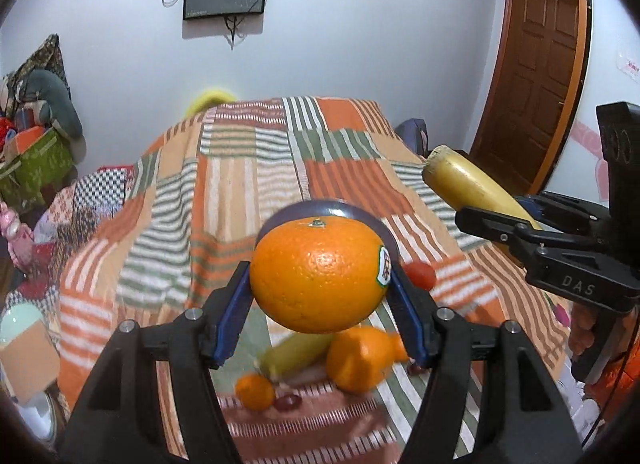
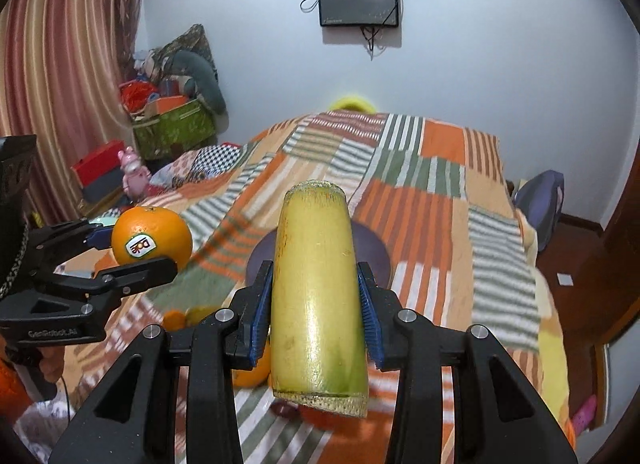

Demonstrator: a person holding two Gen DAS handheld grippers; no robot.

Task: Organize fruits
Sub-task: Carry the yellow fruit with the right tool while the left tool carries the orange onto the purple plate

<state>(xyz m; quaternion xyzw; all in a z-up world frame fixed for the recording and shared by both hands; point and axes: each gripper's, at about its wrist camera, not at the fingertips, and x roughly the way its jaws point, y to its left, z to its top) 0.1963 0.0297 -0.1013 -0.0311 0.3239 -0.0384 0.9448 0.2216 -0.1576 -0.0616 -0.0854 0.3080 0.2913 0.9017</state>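
Note:
My left gripper (image 1: 320, 284) is shut on a large orange (image 1: 318, 274) with a sticker and holds it above the bed; both show in the right wrist view, gripper (image 2: 120, 252) and orange (image 2: 151, 238). My right gripper (image 2: 316, 304) is shut on a yellow-green banana piece (image 2: 316, 296) with cut ends, also held in the air; the piece shows in the left wrist view (image 1: 468, 185). A dark purple plate (image 1: 328, 209) lies on the bedspread beyond both, and shows in the right wrist view (image 2: 376, 256).
Below the left gripper lie a second banana piece (image 1: 296, 352), an orange wedge-shaped fruit (image 1: 360, 360), a small orange (image 1: 255, 391), a grape (image 1: 287, 402) and a red tomato (image 1: 420, 275). The striped bedspread (image 1: 240, 183) covers the bed. A door (image 1: 536, 63) is on the right.

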